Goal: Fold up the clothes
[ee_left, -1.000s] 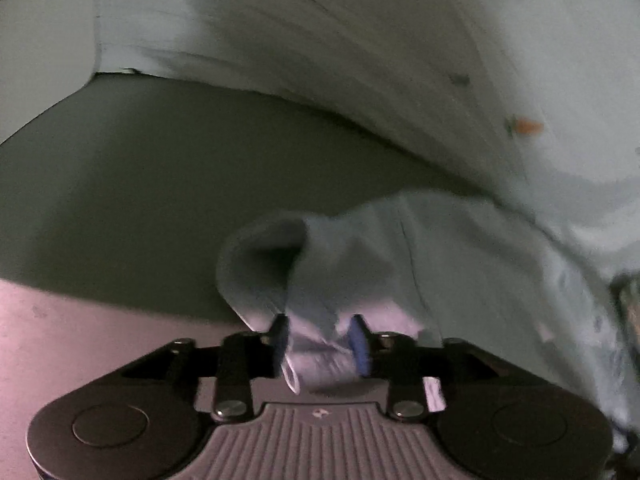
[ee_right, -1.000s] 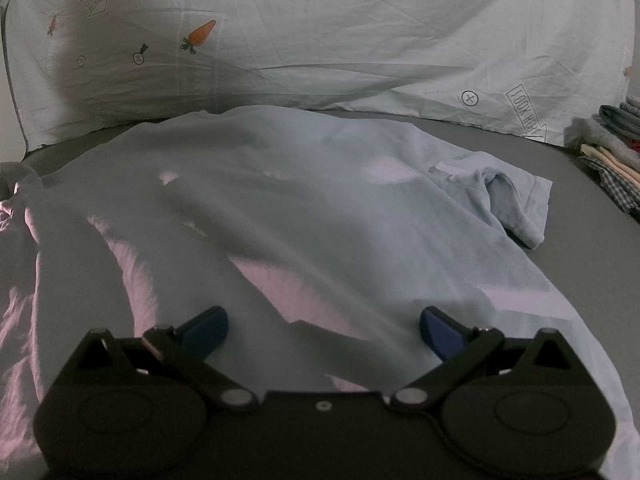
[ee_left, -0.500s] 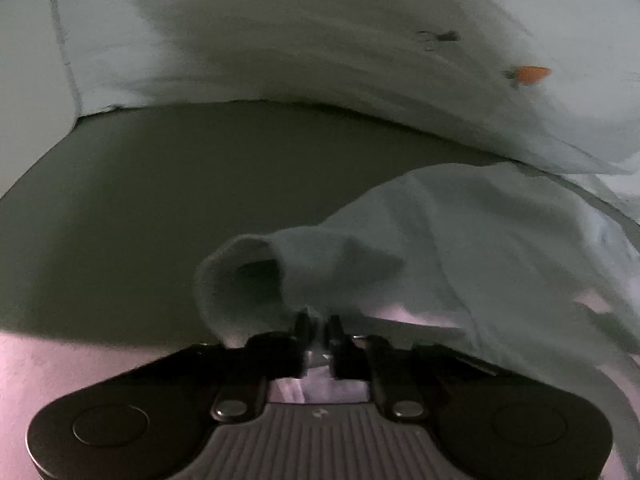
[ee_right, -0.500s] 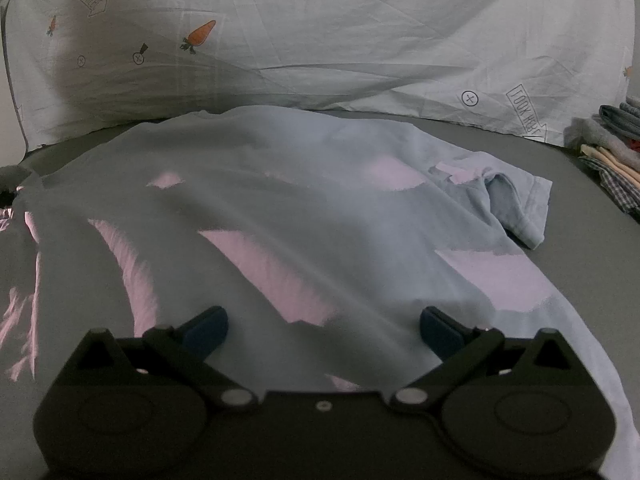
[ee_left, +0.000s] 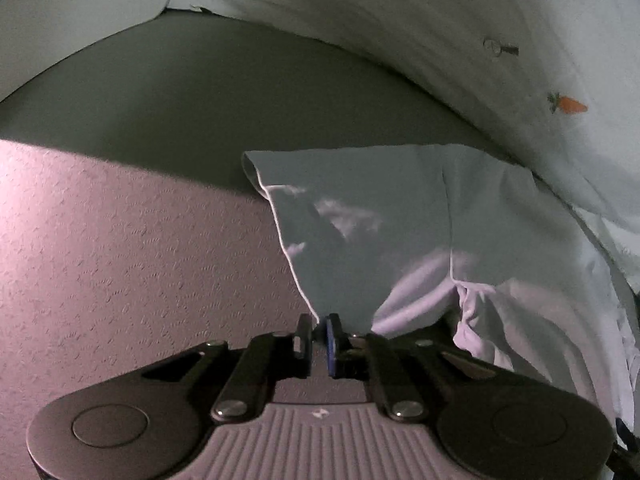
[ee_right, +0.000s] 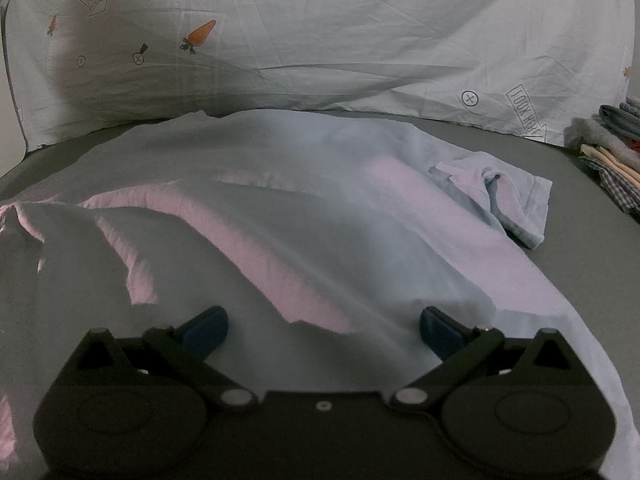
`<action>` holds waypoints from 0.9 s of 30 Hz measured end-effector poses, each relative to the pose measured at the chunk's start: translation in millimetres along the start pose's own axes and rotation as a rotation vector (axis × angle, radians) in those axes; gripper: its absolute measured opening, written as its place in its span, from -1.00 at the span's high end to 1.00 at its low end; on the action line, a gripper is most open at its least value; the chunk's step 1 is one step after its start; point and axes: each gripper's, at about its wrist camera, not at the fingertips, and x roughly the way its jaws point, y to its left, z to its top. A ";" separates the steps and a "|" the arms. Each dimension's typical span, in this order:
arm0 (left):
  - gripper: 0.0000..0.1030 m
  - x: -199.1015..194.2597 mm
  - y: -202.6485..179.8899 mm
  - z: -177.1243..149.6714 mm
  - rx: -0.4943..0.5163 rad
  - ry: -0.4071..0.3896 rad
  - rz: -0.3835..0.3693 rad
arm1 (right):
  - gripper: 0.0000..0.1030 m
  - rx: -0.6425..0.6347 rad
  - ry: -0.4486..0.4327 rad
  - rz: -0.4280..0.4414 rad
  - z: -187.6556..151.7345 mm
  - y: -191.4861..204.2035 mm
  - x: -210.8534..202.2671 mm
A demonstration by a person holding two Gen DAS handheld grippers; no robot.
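A pale blue T-shirt (ee_right: 304,208) lies spread on the grey surface, its right sleeve (ee_right: 516,200) rumpled at the right. My left gripper (ee_left: 319,334) is shut on the edge of the shirt's other sleeve (ee_left: 360,220), which is stretched flat and lifted toward the camera. My right gripper (ee_right: 322,330) is open wide and empty, low over the shirt's near part, with cloth between and beneath the fingers.
A white sheet with carrot prints (ee_right: 320,40) hangs along the back; it also shows in the left wrist view (ee_left: 520,60). A pile of folded clothes (ee_right: 608,152) sits at the far right. Bare grey surface (ee_left: 140,260) lies left of the sleeve.
My left gripper closed on the bunched sleeve, then pulled it out flat and taut. The shirt body shifted slightly in the right wrist view. The right gripper stayed open and still.
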 end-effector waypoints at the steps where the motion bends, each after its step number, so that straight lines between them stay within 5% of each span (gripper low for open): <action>1: 0.70 -0.5 -2.6 3.1 0.019 -0.001 0.011 | -1.00 0.000 0.000 0.000 0.2 -0.2 0.0; 5: 0.19 -5.8 -24.4 16.6 0.137 -0.019 0.060 | -1.00 0.004 0.005 -0.007 2.0 0.6 0.8; 11: -0.47 -9.1 -75.2 33.1 0.241 -0.074 0.013 | -1.00 0.022 0.027 -0.011 9.0 3.1 4.7; 16: -0.53 11.5 -135.9 53.9 0.399 -0.133 -0.010 | -0.98 0.152 0.079 0.103 33.5 -14.4 9.7; 19: -0.64 40.4 -173.6 75.4 0.518 -0.169 0.008 | -0.94 0.212 -0.015 0.158 60.0 -28.1 8.2; 21: -0.65 64.3 -200.0 92.9 0.595 -0.185 0.015 | -0.80 0.178 -0.070 0.186 87.2 -34.7 17.4; 25: -0.65 116.8 -244.4 125.9 0.720 -0.176 -0.049 | 0.17 0.035 -0.127 0.250 156.9 -47.6 77.2; 27: -0.66 139.9 -258.0 136.3 0.766 -0.143 -0.093 | 0.18 -0.048 -0.129 0.298 191.3 -52.7 123.0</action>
